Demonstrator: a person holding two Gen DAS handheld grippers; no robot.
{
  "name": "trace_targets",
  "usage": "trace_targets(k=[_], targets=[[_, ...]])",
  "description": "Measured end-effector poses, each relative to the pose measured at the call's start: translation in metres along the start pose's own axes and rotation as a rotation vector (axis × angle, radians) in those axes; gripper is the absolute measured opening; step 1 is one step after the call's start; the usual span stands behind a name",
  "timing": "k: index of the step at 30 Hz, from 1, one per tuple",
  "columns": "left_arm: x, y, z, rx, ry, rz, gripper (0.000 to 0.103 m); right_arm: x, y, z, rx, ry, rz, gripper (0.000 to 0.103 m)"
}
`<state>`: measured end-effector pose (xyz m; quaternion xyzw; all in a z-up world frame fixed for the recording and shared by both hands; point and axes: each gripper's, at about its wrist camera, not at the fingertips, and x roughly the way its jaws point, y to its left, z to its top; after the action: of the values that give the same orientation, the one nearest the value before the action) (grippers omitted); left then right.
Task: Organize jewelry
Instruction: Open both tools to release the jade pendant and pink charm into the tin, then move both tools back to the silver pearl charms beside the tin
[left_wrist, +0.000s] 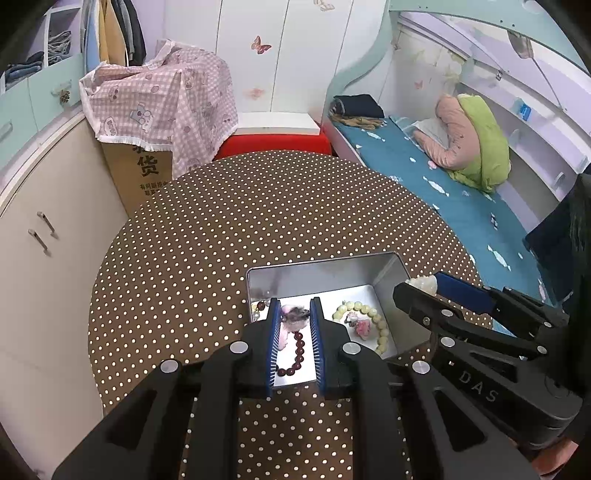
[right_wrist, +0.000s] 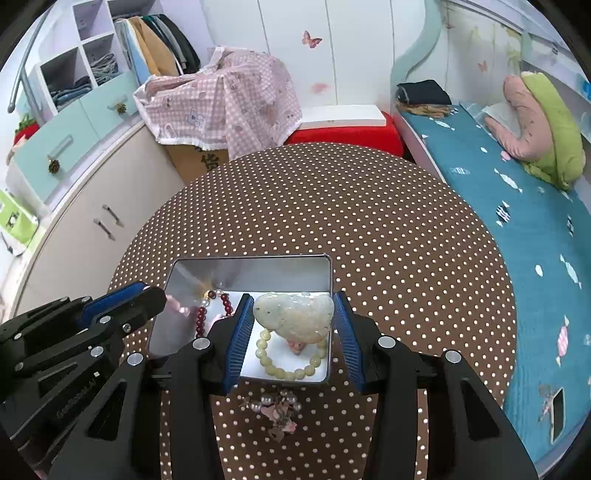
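A silver metal tin (left_wrist: 388, 273) (right_wrist: 251, 266) stands open on the dotted table. Inside lie a dark red bead bracelet (left_wrist: 297, 354) (right_wrist: 201, 317), a pale yellow bead bracelet (left_wrist: 382, 326) (right_wrist: 291, 371) and a small pink piece (left_wrist: 364, 326). My left gripper (left_wrist: 294, 314) hangs open over the tin's left half, above a pinkish item (left_wrist: 293, 319); it also shows in the right wrist view (right_wrist: 147, 291). My right gripper (right_wrist: 293, 314) is shut on a pale heart-shaped stone pendant (right_wrist: 295, 314) above the tin's right half. A pearl and pink trinket (right_wrist: 277, 406) lies on the table in front of the tin.
The round brown table with white dots (left_wrist: 258, 206) (right_wrist: 369, 221) carries the tin. A bed with a teal sheet (left_wrist: 461, 199) runs along the right. A cardboard box under a pink checked cloth (left_wrist: 159, 110) and a beige cabinet (left_wrist: 44, 229) stand at the left.
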<state>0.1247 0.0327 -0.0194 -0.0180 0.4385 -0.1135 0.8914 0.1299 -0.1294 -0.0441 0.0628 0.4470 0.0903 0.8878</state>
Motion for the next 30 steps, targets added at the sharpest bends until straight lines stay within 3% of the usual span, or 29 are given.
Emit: trace_targets(k=[1, 3, 5, 30], targets=[[0.0, 0.0, 0.0, -0.007, 0.0, 0.001, 0.016, -0.001, 0.0, 0.0, 0.002, -0.009, 0.0, 0.045], [0.002, 0.003, 0.0, -0.012, 0.005, 0.008, 0.033, -0.004, -0.003, 0.001, 0.009, -0.025, -0.002, 0.062], [0.001, 0.007, 0.0, -0.02, -0.004, 0.019, 0.044, -0.007, -0.006, 0.001, 0.017, -0.046, -0.032, 0.067], [-0.012, 0.018, -0.026, -0.029, 0.02, 0.029, 0.044, -0.018, -0.03, -0.031, 0.1, 0.008, -0.064, 0.07]])
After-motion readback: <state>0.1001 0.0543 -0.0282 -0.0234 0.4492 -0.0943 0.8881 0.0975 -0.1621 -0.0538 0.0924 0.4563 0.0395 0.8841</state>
